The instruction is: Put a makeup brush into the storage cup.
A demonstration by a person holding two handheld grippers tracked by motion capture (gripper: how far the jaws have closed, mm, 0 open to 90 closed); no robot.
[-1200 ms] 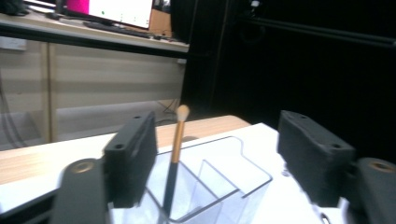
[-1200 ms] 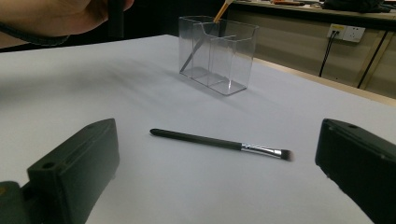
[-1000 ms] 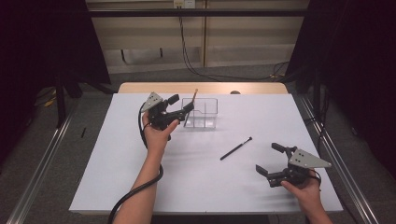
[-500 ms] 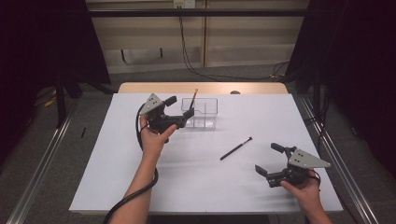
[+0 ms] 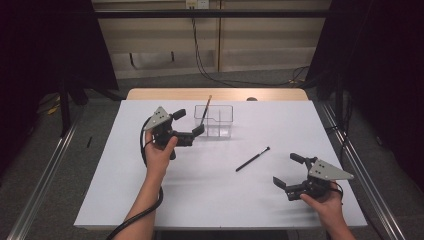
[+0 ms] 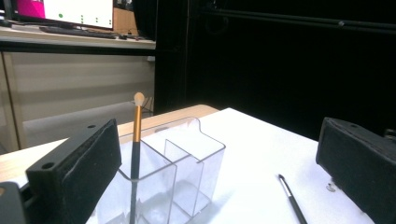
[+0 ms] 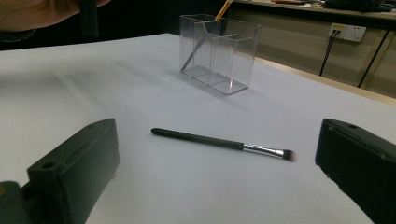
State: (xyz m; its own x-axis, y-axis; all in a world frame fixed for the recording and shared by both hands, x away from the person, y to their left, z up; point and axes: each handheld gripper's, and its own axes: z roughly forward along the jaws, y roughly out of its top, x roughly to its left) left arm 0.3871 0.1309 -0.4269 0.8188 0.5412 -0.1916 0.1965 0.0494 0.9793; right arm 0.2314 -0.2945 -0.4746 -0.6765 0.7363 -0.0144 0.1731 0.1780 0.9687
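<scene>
On the white worktop (image 5: pixel 150 200) stands a clear plastic organiser (image 5: pixel 215 121), split into compartments, set toward the far edge near the middle. A slim brush with a black handle, an orange upper part and a pale tip (image 5: pixel 204 114) stands in its left-hand compartment, leaning so the tip rises above the rim. In the left tool's own view the same brush (image 6: pixel 136 154) stands just past the near jaw, inside the nearest compartment of the organiser (image 6: pixel 187 163).

The left tool (image 5: pixel 187 126) hangs just beside the organiser's left end, held in the person's left hand (image 5: pixel 159 152), with its jaws spread wide and nothing between them; the brush is free of it.

A second brush, black with a silver ferrule and dark bristles (image 5: pixel 252 159), lies flat on the worktop between the organiser and the right tool, well apart from both. From the right tool's view it (image 7: pixel 219 142) lies crosswise ahead of the jaws, bristles to the right.

The right tool (image 5: pixel 286 171) sits low near the worktop's near right corner, jaws apart and empty, gripped by the right hand (image 5: pixel 327 205).
</scene>
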